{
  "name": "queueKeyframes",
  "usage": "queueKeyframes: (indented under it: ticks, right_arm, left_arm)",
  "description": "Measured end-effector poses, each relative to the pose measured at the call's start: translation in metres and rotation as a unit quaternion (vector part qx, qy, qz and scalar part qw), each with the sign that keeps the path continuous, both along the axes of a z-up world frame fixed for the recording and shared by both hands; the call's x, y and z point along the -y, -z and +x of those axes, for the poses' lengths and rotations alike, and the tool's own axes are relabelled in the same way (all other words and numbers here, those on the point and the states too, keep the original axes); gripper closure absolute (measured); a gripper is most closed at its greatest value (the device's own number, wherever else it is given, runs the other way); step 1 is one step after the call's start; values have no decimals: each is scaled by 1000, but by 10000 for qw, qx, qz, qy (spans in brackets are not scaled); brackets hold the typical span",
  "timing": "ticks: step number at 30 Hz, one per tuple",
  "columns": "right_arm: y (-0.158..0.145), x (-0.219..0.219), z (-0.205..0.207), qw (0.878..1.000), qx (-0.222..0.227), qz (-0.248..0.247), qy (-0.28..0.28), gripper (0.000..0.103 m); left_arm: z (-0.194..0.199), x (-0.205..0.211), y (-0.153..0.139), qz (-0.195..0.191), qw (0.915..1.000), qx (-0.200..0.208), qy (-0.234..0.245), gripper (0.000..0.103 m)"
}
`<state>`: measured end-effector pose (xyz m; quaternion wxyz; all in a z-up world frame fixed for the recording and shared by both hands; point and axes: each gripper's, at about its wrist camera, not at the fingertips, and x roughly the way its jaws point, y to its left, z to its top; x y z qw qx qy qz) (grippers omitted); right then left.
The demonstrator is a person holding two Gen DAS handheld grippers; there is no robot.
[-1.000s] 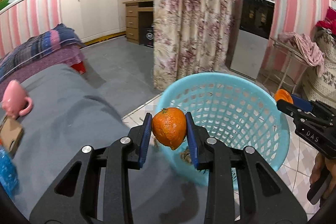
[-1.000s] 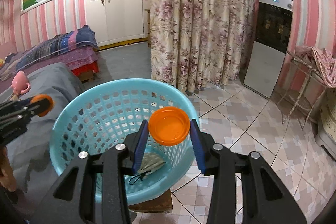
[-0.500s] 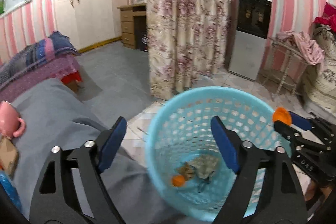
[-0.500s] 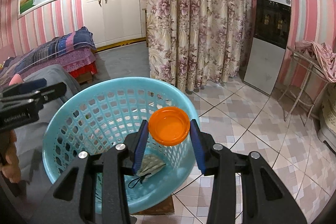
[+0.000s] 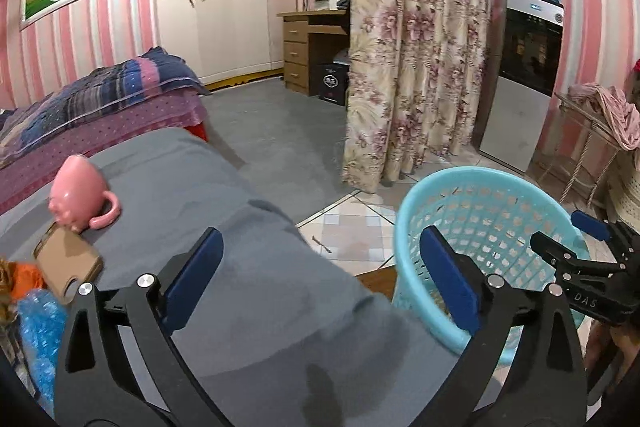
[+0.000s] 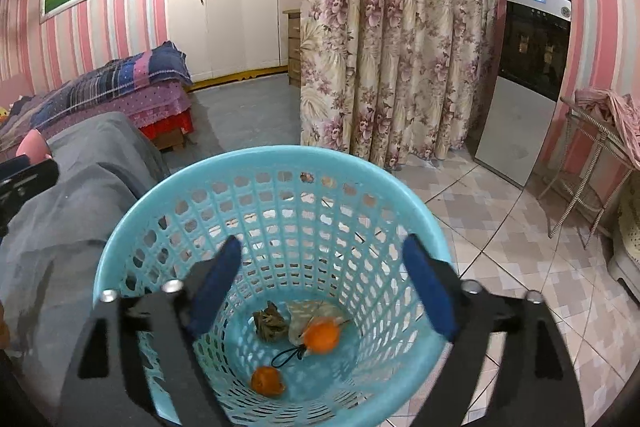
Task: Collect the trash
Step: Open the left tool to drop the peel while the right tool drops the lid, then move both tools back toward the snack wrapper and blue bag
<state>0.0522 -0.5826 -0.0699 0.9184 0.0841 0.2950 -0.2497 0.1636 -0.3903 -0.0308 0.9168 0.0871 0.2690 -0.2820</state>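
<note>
orange lid (image 6: 320, 337) in basket (image 6: 168, 187), right tongs (image 6: 324, 287) opening, empty

One basket, four pieces of trash inside, two sets of tongs above.

In the single turquoise basket (image 6: 132, 227) lie one orange peel (image 6: 267, 380), one orange lid (image 6: 321, 337), one crumpled wrapper (image 6: 271, 321) and one face mask (image 6: 316, 311); on the grey worktop (image 5: 240, 259) stand one pink mug (image 5: 78, 193) and one brown card (image 5: 66, 267).
</note>
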Motion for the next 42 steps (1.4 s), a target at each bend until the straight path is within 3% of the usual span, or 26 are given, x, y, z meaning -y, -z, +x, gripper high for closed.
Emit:
queueKeyframes:
  ticks: [5, 15, 22, 27, 34, 42]
  right_arm:
    - [-3, -8, -7, 10000, 12, 27, 93, 5]
    - [-26, -42, -10, 9995, 288, 42, 77, 5]
    - [-43, -103, 15, 9979, 356, -93, -531, 5]
    - [-56, -151, 31, 9936, 414, -167, -1038, 5]
    - [-76, -214, 52, 9840, 456, -287, -1699, 5]
    - [-91, -264, 75, 9758, 555, -225, -2105, 5]
  left_arm:
    - [-9, -22, -4, -113, 9998, -4, -141, 6]
    - [-30, -92, -29, -275, 9972, 166, -675, 6]
    - [-40, -162, -39, -80, 9921, 357, -1202, 6]
    - [-42, -211, -46, -166, 9868, 367, -1566, 6]
    - [-45, -287, -46, -286, 9759, 321, -2139, 6]
    - [-37, -345, -43, -226, 9635, 240, -2656, 6]
